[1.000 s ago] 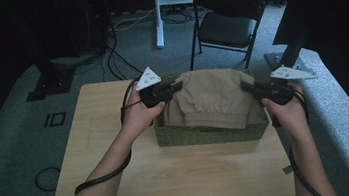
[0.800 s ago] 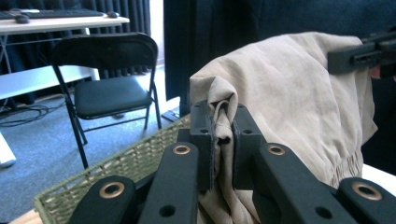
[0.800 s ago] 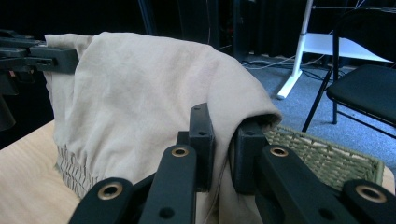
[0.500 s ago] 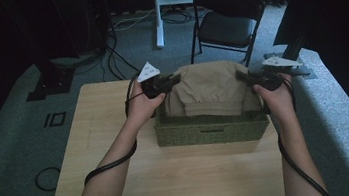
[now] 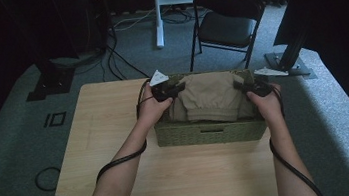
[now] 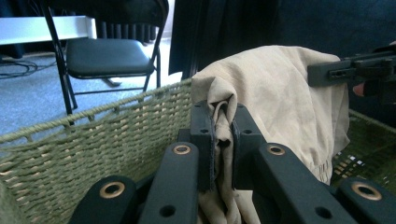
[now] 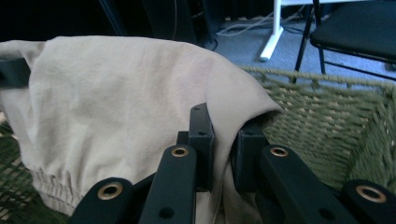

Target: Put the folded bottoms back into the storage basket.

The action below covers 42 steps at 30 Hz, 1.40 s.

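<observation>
A person at a pale wooden surface [image 5: 116,135] holds a black two-jaw hand-held gripper in each hand; the left hand-held gripper [image 5: 174,89] has its jaws clamped on a bunched fold of a beige, crumpled cloth garment [image 5: 211,101]; the right hand-held gripper [image 5: 241,85] is likewise clamped on the garment's opposite edge, the cloth pinched between its pads [image 7: 208,154]. The garment hangs stretched between the two hand-held grippers, directly over and partly inside a rectangular olive-green woven basket [image 5: 212,132]; in the left gripper view the basket's woven wall [image 6: 93,140] rises just beyond the jaws. Compared with half a second ago, both hand-held grippers sit lower and the garment has sunk deeper into the basket; a second ago it was draped higher, hiding more of the rim. A black folding chair [image 5: 226,21] stands on the grey carpet beyond the hand-held grippers, well apart from the basket.
</observation>
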{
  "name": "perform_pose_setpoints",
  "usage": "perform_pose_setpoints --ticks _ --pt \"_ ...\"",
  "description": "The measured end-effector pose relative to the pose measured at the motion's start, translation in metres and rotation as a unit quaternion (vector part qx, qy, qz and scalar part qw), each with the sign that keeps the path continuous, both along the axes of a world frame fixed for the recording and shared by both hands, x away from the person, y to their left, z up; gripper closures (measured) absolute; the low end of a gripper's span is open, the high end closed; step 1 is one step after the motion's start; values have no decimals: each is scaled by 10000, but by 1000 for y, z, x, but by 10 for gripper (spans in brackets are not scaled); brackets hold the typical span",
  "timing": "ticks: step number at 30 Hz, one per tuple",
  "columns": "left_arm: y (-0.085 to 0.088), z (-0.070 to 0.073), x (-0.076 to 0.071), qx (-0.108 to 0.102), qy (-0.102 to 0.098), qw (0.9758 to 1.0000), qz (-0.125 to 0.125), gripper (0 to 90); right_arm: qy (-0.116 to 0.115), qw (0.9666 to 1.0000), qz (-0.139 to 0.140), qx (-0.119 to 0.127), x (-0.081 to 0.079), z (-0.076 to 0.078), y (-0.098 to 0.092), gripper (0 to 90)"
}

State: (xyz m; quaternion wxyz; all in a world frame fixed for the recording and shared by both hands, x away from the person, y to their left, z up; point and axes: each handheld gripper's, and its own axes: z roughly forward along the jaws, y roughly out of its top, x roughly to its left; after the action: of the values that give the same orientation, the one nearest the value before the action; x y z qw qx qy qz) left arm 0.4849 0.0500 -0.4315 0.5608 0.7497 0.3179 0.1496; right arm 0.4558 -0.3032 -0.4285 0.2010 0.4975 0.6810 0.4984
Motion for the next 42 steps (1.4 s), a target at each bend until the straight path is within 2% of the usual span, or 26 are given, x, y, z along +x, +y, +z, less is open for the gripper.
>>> perform_pose_setpoints --ticks 5,7,9,13,18,22,24,28,34,38,42 --pt "-4 -15 6 9 165 9999 34 838 162 9998 -44 -86 5 -13 -2 809" --pt "-6 -21 9 0 255 9996 85 838 156 9998 -78 -86 6 -13 -3 809" --pt "-7 -26 11 73 273 9995 123 838 163 9996 -91 -190 9 -14 -1 809" --pt "-7 -33 14 47 386 9991 169 838 282 9993 -119 -220 15 -22 0 809" --pt "-9 -38 17 96 481 9986 200 837 396 9986 -233 -243 23 -32 2 808" --pt "-10 -40 22 145 558 9980 263 837 459 9982 -302 -242 27 -35 4 808" --pt "-10 -43 24 136 633 9974 330 837 510 9978 -339 -258 29 -35 5 807" --pt "-11 -47 28 170 708 9963 453 831 551 9961 -420 -543 34 -35 13 806" --pt "-13 -49 32 212 805 9942 685 779 701 9949 -525 -503 44 -40 14 793" --pt "-16 -51 35 395 841 9925 791 722 803 9934 -601 -559 50 -45 16 746" --pt "-20 -55 39 601 770 9910 912 647 901 9905 -695 -772 57 -53 16 592"
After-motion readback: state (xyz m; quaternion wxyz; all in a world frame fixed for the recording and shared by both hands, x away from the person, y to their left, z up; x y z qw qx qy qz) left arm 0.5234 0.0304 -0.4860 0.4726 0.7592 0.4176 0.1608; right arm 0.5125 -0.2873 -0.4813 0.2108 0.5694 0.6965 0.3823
